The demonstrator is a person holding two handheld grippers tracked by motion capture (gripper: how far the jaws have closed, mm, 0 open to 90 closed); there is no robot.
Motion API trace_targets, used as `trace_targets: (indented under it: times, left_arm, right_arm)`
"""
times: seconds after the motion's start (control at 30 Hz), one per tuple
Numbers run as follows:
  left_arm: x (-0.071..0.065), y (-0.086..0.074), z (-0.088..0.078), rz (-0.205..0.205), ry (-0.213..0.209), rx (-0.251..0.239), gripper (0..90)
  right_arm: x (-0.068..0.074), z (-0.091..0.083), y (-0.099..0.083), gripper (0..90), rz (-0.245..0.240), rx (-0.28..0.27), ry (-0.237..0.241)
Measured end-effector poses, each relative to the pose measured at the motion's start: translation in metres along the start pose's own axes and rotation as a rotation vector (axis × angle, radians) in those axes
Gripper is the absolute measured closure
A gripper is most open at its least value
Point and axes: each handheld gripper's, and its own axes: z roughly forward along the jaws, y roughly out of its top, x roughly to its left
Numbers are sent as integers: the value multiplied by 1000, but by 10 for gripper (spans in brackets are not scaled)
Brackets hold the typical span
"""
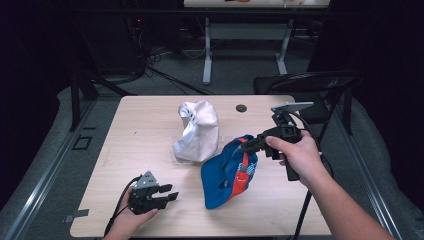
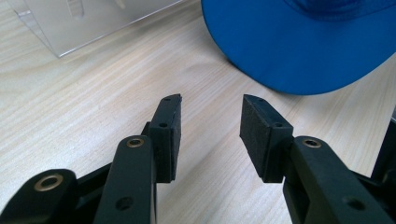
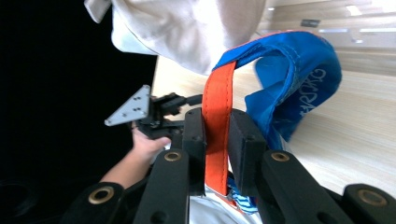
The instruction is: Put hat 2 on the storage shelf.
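Nearest the camera, at the tabletop's (image 1: 150, 120) front edge toward its left corner, the left gripper (image 1: 170, 195) rests low in the person's hand, its jaws spread with nothing between them; in the left gripper view its pads (image 2: 254, 133) point at bare wood just short of a blue brim. Farther in, right of the tabletop's middle, the right gripper (image 1: 246, 145) has its jaws pressed on the orange strap (image 3: 217, 126) of a blue cap (image 1: 227, 172), which hangs from that pinch with its brim drooping to the table. Just behind it, near the centre, a white cap (image 1: 197, 131) sits on a clear stand (image 2: 88, 23). The blue cap looks light and soft: the crown sags and folds, while the brim seems stiffer. The strap is probably a secure hold but lets the cap swing; the brim edge would likely give the free gripper firmer control.
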Motion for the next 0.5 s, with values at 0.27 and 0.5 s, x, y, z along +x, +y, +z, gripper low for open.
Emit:
trace_targets:
  times: [0.27, 0.5]
  left_arm:
    - [-12, 9, 6, 42, -15, -10, 553]
    - [-26, 22, 9, 87, -30, -25, 527]
  right_arm:
    - [-1, -16, 4, 782, 29, -47, 91]
    - [3, -34, 9, 782, 33, -105, 107]
